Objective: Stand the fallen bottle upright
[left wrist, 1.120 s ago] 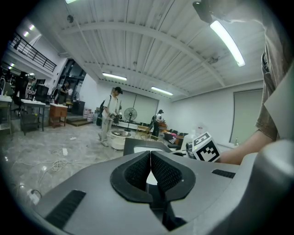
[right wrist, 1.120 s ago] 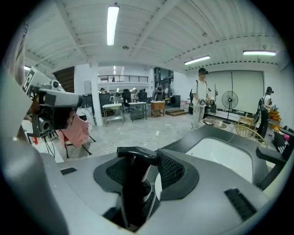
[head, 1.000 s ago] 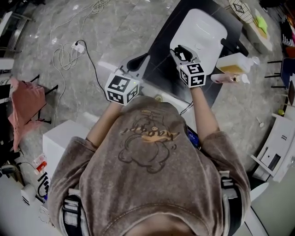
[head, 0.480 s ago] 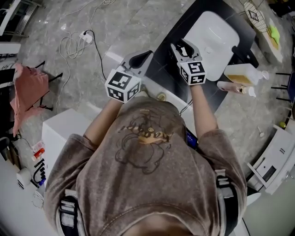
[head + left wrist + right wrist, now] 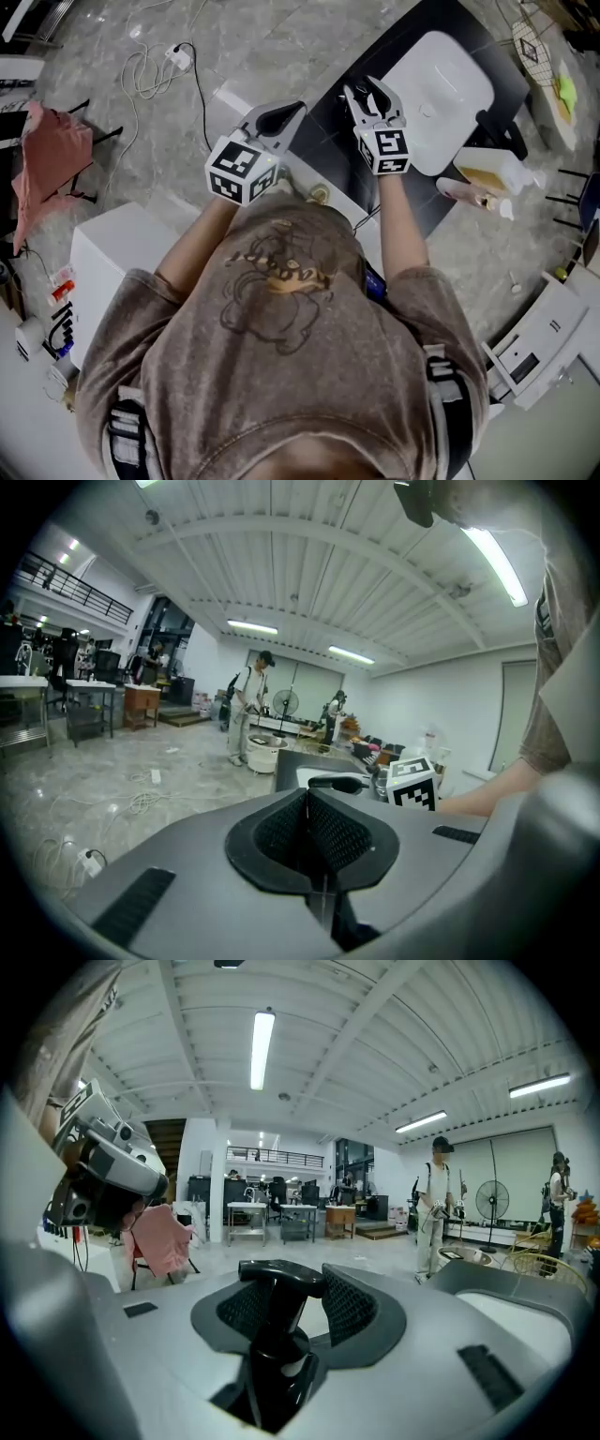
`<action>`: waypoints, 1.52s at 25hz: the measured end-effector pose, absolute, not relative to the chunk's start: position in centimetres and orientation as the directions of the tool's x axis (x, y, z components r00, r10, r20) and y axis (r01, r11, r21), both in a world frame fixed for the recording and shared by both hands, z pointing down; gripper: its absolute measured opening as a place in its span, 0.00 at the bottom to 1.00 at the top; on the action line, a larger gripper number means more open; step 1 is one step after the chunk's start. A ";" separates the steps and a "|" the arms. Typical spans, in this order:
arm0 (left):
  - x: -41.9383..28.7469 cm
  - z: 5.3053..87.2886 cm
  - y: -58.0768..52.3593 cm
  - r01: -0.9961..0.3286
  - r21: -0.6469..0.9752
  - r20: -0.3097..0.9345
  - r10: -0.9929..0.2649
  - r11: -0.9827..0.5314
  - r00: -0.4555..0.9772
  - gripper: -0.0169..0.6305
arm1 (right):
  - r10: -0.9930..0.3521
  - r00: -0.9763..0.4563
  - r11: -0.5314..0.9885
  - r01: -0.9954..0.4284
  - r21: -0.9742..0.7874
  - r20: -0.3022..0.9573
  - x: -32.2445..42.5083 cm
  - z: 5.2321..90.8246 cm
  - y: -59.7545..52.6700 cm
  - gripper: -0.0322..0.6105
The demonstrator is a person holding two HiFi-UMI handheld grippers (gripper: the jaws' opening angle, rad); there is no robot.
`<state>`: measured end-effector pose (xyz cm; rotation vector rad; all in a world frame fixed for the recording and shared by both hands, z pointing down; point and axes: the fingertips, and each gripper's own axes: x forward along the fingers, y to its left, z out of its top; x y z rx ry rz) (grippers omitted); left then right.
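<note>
The right claw [image 5: 298, 1305] stands partly open and clamped on a black glossy pump-top bottle [image 5: 272, 1354]. Its ribbed pads press the neck just under the flat pump head, and the body hangs below with the pump pointing towards the top of the frame. The left claw [image 5: 307, 832] has its pads pressed together with nothing between them. In the head view both claws sit upper centre, over the near edge of a dark desk [image 5: 328, 141] that carries a white rounded plastic tray [image 5: 441, 84]. At right of centre a pinkish bottle with a white cap [image 5: 467, 192] lies on its side, seemingly at the desk's edge, just beside a clear rectangular bottle of amber liquid [image 5: 492, 171]. The held bottle looks like stiff, smooth plastic, so it is likely to slip or swing from a neck grip, and the pump head may turn. A grip across the body below the shoulder would steady it better. The lying pinkish one looks slim and light and apt to roll, so it is best taken across its middle.
</note>
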<state>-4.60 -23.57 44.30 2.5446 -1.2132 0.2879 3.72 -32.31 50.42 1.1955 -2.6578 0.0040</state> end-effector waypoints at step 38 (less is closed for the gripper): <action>-4.0 45.1 -21.8 -0.766 0.235 0.326 -0.694 -0.598 0.642 0.05 | -0.702 -0.664 0.689 -0.724 0.011 0.259 3.7 52.8 -27.6 0.25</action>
